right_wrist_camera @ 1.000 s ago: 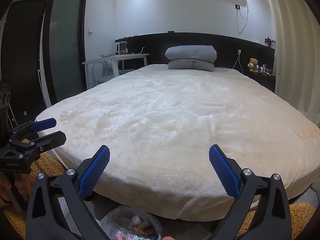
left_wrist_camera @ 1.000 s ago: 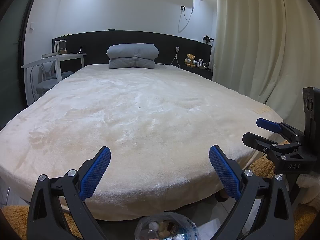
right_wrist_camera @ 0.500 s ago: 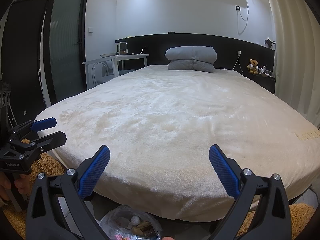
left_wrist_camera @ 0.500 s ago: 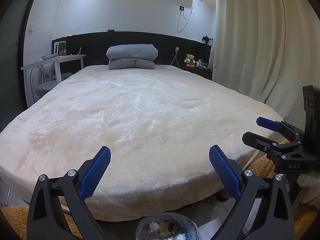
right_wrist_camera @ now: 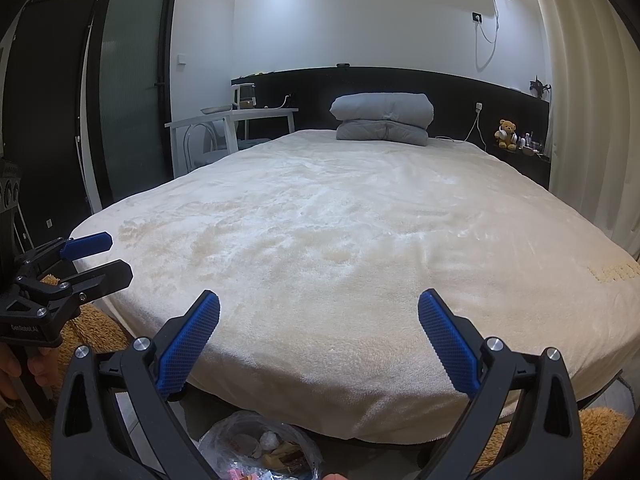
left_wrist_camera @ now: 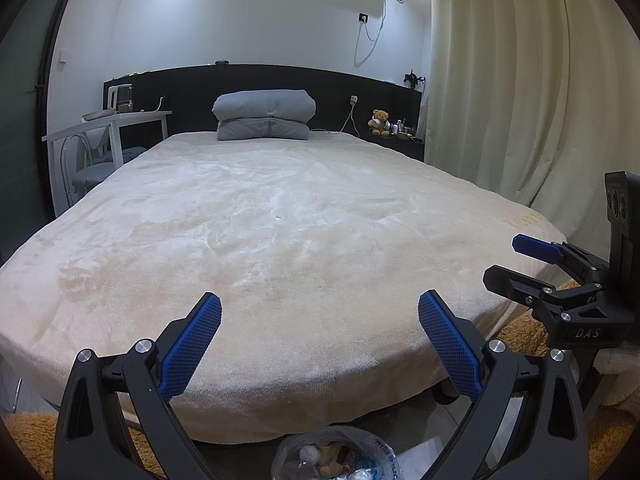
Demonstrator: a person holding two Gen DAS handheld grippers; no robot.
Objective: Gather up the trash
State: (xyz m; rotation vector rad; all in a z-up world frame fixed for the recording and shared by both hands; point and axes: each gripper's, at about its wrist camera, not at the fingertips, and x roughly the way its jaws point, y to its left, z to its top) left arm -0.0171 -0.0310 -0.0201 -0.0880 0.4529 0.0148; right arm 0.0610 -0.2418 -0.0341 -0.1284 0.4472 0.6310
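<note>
Nothing moved: left tongs (left_wrist_camera: pixel 320 336) and right tongs (right_wrist_camera: pixel 319 334) gape wide, empty.

Bed (left_wrist_camera: pixel 280 220) covered in plush matt cream cloth, trash bag (left_wrist_camera: pixel 332 456) of crinkled glossy clear plastic, fingertips (left_wrist_camera: pixel 192 344) padded in textured blue rubber

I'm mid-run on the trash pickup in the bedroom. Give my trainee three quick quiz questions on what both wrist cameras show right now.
1. True or false: the left gripper and right gripper both have their jaws wide apart with nothing between them.
2. Where is the clear trash bag? A) on the bed B) on the floor at the foot of the bed C) on the white desk
3. Fill in: a folded grey ____ lies at the head of the bed.

Key: 1 true; 2 B; 3 duvet
</note>
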